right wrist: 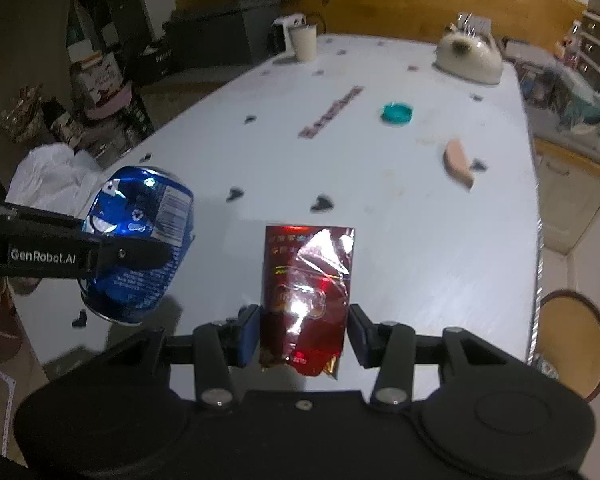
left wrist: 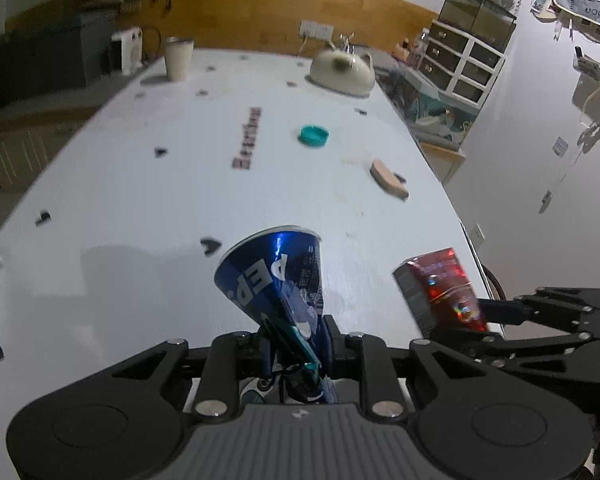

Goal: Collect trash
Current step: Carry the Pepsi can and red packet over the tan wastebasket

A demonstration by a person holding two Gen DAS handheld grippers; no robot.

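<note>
My left gripper [left wrist: 296,344] is shut on a crushed blue soda can [left wrist: 278,276] and holds it above the white table [left wrist: 140,184]. The can also shows in the right wrist view [right wrist: 140,236], with the left gripper's finger across it. My right gripper [right wrist: 302,334] is shut on a shiny red foil packet [right wrist: 308,284], held above the table. The packet shows at the right of the left wrist view [left wrist: 440,288], with the right gripper [left wrist: 476,320] behind it. A white plastic bag [right wrist: 52,178] lies past the table's left edge.
On the table are a teal lid [right wrist: 397,113], a tan wedge-shaped piece [right wrist: 458,162], a printed strip [right wrist: 332,112], a white cup [right wrist: 303,42], a cream cat-shaped dish [right wrist: 470,58] and several small dark scraps. A round wooden stool [right wrist: 572,340] stands at the right.
</note>
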